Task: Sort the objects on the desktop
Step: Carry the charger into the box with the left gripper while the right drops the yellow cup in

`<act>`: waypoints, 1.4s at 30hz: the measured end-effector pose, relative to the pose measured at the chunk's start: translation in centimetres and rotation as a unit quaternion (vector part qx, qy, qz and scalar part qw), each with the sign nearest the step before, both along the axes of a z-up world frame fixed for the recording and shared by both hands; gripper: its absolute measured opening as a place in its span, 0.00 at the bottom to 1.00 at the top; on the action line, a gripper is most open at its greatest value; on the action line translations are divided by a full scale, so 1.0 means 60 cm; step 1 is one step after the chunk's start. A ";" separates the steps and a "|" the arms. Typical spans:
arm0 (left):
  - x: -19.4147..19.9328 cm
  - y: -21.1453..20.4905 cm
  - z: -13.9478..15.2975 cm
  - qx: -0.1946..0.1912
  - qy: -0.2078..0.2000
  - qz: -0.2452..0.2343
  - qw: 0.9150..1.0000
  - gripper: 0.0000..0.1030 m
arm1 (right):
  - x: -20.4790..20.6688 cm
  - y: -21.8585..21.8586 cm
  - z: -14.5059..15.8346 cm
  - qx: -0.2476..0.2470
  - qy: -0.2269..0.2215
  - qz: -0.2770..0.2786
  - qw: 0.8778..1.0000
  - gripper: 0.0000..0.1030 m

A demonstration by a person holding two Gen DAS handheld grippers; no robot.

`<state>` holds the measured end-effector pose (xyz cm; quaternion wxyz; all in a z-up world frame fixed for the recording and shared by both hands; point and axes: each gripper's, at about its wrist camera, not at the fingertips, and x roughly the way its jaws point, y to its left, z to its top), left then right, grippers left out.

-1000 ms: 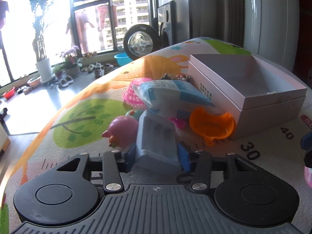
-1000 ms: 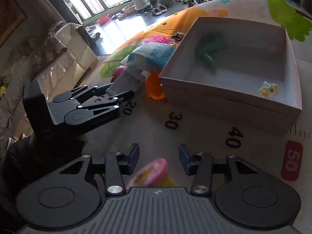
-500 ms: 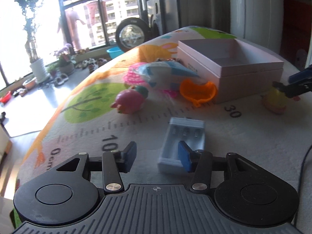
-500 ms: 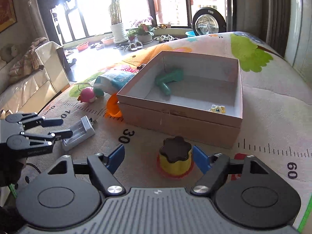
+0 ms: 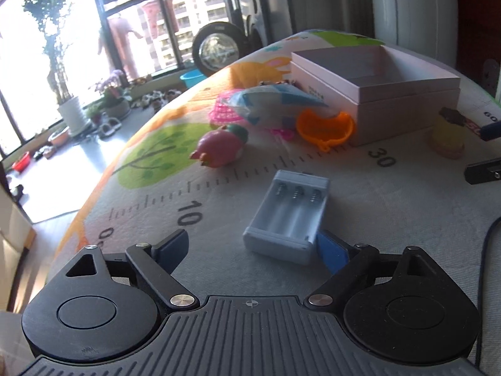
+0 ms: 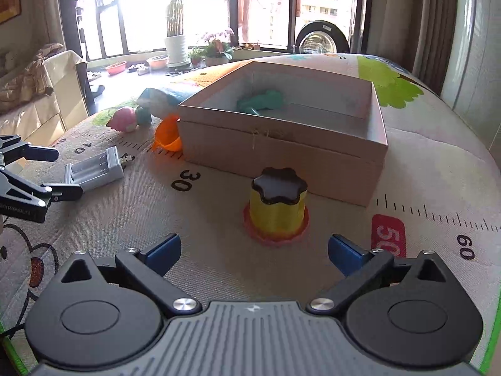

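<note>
Right wrist: charger [image 6: 94, 169] near mat edge [image 6: 18, 144].

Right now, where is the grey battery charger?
The battery charger lies on the mat just ahead of the open left gripper, near the 10 mark, left of the box in the right wrist view.

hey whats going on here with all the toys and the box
A person with two handheld grippers is sorting objects on a play mat. Both jaws are open and empty: the left gripper sits by a battery charger, the right gripper faces a yellow cup toy. The box holds a green toy.
</note>
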<state>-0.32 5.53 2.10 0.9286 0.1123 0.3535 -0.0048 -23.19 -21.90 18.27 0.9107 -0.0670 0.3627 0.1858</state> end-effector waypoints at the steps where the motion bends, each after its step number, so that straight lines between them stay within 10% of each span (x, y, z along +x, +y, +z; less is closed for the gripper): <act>1: 0.003 0.007 0.002 0.017 -0.009 0.017 1.000 0.91 | -0.001 0.001 -0.005 0.002 -0.002 -0.007 1.000 1.00; 4: 0.010 0.017 0.004 0.088 -0.038 0.060 0.994 0.91 | 0.006 0.003 -0.019 0.009 0.007 -0.026 1.000 1.00; 9: 0.020 0.025 0.019 -0.064 0.003 -0.005 0.998 0.97 | 0.010 0.005 -0.027 0.017 0.011 -0.044 0.999 1.00; 16: 0.075 -0.017 -0.008 -0.008 -0.002 0.009 1.000 0.97 | 0.009 0.005 -0.027 0.019 0.019 -0.046 0.999 1.00; 28: 0.081 0.014 -0.001 -0.089 0.006 0.034 0.995 0.92 | 0.031 0.003 0.020 0.016 -0.050 -0.038 0.998 0.99; 33: 0.047 -0.017 0.013 -0.076 0.001 -0.012 0.997 0.92 | 0.082 0.018 0.001 -0.003 0.013 -0.043 0.999 0.55; 42: -0.002 -0.080 0.108 -0.066 -0.069 -0.104 0.990 0.92 | -0.004 -0.025 0.121 0.037 -0.051 -0.001 0.998 0.53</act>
